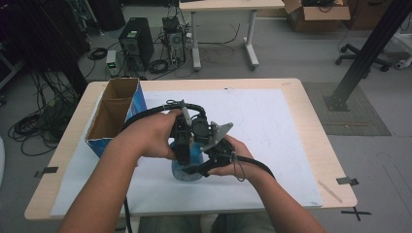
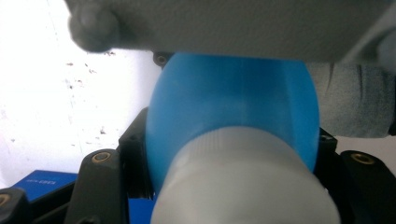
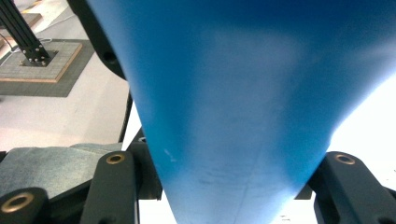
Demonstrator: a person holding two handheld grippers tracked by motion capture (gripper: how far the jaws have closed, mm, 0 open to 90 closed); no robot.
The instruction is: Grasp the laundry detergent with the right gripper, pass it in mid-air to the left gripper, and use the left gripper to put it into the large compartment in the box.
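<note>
The blue bottle stands upright at the desk's near middle, its long axis vertical, cap up. The left tongs are clenched on its white cap; the right tongs grip the blue body. From above, hands and tongs hide most of the bottle. The left gripper view shows cap and shoulder close, blurred; the right gripper view shows bare blue wall, its ends cut off. A box stands to the left.

Even indoor light, soft shadows; close-up blur and white glare in both gripper views.
</note>
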